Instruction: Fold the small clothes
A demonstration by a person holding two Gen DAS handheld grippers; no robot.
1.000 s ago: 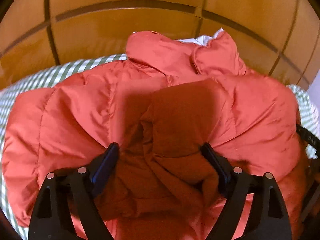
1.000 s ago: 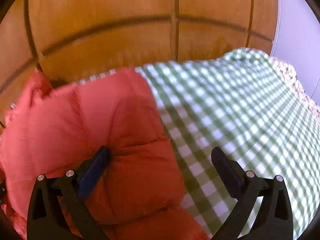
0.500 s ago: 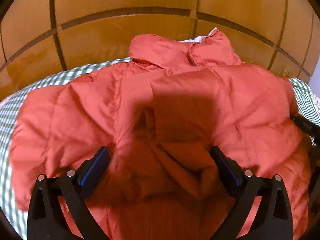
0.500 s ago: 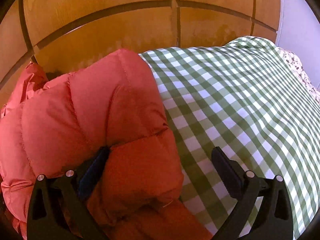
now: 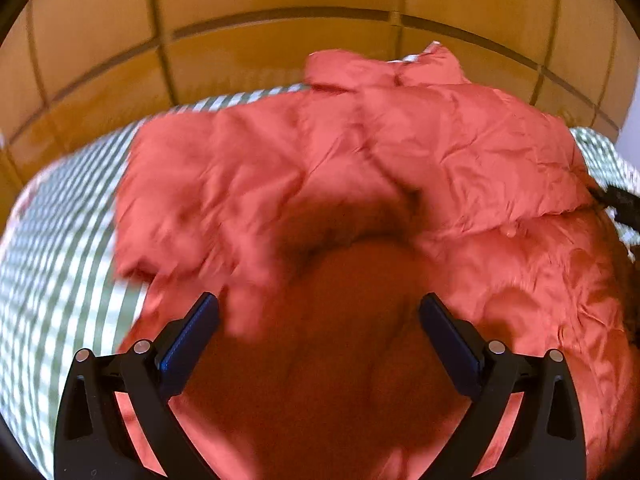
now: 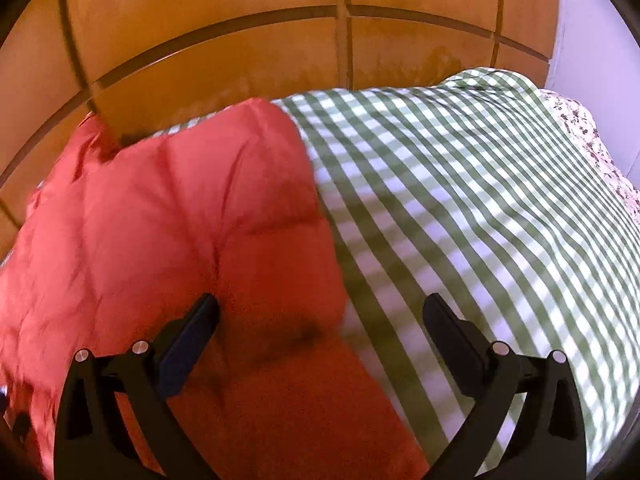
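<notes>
A: Left gripper (image 5: 318, 314) tilts steeply down over the jacket (image 5: 360, 168); its jaws have just been opening and now stand wide, gripping nothing, with red fabric lying below the gap.

B: And the right gripper (image 6: 320, 314)?

A: Also angled down, jaws wide, empty. Its left finger hangs over the jacket's (image 6: 172, 232) edge, its right finger over the checked sheet (image 6: 460, 184).

B: Where is the jacket?

A: On the bed, filling the centre and right of the left view, collar at upper centre near the wooden panels (image 5: 260, 12). In the right view it takes up the left half and runs down to the bottom centre.
</notes>
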